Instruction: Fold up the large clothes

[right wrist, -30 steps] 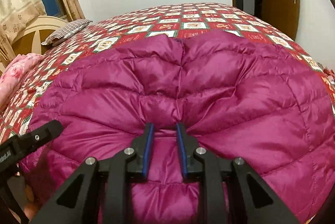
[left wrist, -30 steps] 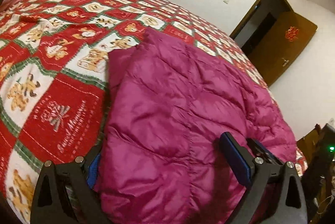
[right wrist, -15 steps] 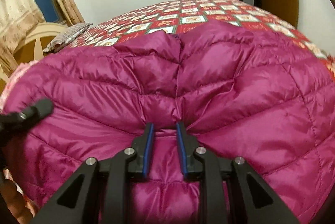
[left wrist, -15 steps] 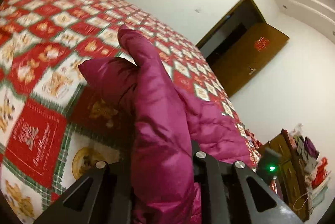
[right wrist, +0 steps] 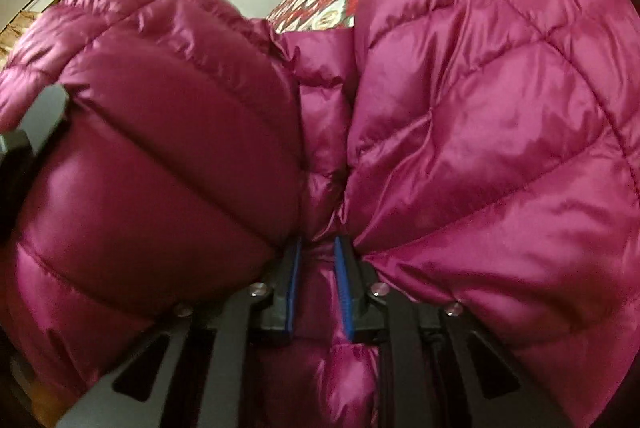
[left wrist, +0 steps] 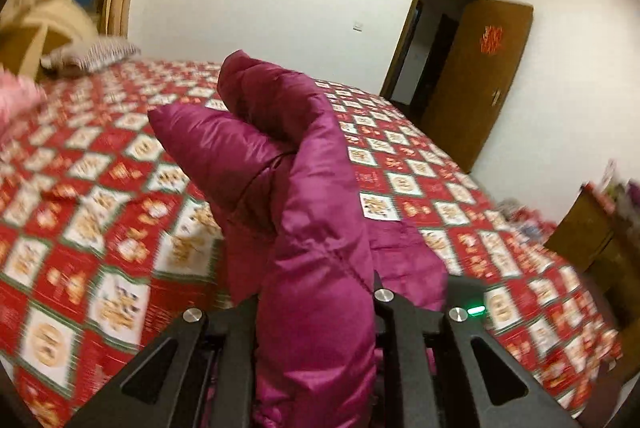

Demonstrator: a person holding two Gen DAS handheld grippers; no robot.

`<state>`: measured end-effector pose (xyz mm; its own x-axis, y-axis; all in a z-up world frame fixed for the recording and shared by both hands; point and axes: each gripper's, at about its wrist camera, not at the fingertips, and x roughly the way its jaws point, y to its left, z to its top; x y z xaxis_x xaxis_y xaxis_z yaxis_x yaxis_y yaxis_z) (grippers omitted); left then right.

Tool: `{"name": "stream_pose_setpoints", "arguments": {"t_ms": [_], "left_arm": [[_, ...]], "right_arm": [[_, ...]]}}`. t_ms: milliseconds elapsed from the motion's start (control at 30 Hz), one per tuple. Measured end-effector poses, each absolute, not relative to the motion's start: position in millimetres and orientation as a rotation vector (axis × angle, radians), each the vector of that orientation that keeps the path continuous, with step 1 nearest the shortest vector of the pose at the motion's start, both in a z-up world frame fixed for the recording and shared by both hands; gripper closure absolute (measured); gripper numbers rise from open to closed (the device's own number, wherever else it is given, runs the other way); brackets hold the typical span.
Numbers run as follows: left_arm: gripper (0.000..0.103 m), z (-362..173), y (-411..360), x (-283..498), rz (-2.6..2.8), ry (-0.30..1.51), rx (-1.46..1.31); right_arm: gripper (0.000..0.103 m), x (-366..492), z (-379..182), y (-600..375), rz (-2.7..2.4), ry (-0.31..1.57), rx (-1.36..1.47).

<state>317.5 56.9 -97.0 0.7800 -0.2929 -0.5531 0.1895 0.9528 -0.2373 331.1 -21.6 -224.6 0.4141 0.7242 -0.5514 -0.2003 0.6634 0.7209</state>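
Observation:
A magenta quilted puffer jacket (left wrist: 288, 164) is lifted above the bed. In the left wrist view my left gripper (left wrist: 316, 292) is shut on a thick fold of the jacket, which bulges up between the fingers and hides the pads. In the right wrist view my right gripper (right wrist: 316, 252) is shut on the jacket (right wrist: 480, 132) at a pinched seam, with blue pads (right wrist: 342, 280) showing either side of the fabric. The jacket fills most of that view. The left gripper's black body (right wrist: 20, 164) shows at its left edge.
The bed has a red, white and green checked quilt (left wrist: 100, 212). A striped pillow (left wrist: 92, 54) and pink bedding (left wrist: 16, 100) lie near the headboard. An open brown door (left wrist: 480, 76) stands at the far right. A wooden cabinet (left wrist: 592, 240) stands beside the bed.
My left gripper shut on the jacket edge and lifted it high off the quilt. My right gripper kept its grip and rose too, tilting upward. The view is motion-blurred.

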Motion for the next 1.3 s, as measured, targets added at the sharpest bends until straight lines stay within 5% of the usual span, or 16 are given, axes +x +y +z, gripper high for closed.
{"name": "stream_pose_setpoints", "arguments": {"t_ms": [467,1000,1067,1167,1300], "left_arm": [[0.088,-131,-62,324,-0.350,0.648,0.147],[0.087,-208,-138,322,-0.460,0.731,0.304],[0.087,-213,-142,318,-0.464,0.708,0.335],[0.086,-218,-141,314,-0.488,0.672,0.347],[0.084,-215,-134,314,-0.506,0.680,0.309]], "right_arm": [[0.081,270,-189,-185,0.256,0.776,0.589],[0.078,265,-191,-239,0.188,0.754,0.613],[0.071,271,-185,-241,0.193,0.739,0.609],[0.035,278,-172,-240,0.222,0.721,0.599],[0.031,305,-160,-224,0.304,0.745,0.531]]}}
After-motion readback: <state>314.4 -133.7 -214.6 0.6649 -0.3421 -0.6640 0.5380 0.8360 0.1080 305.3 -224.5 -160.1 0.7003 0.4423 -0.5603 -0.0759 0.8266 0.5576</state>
